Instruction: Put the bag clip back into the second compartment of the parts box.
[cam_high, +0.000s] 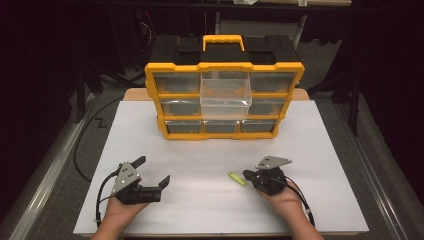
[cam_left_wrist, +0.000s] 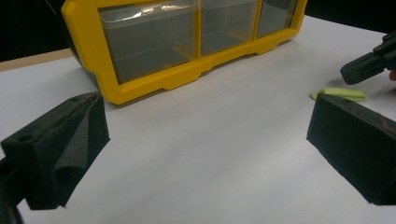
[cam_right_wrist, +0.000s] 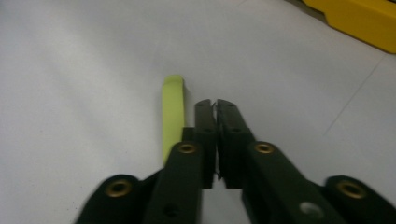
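The green strip (cam_high: 237, 179) lies flat on the white table (cam_high: 200, 150), well in front of the yellow drawer cabinet (cam_high: 223, 97) — just beside the right gripper (cam_high: 248, 175), whose jaws sit nearly together with nothing between them. The left gripper (cam_high: 153, 170) rests farther from the strip — jaws spread wide, empty.

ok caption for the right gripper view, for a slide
Right gripper, jaws nearly shut, beside a green strip lying on the white table.
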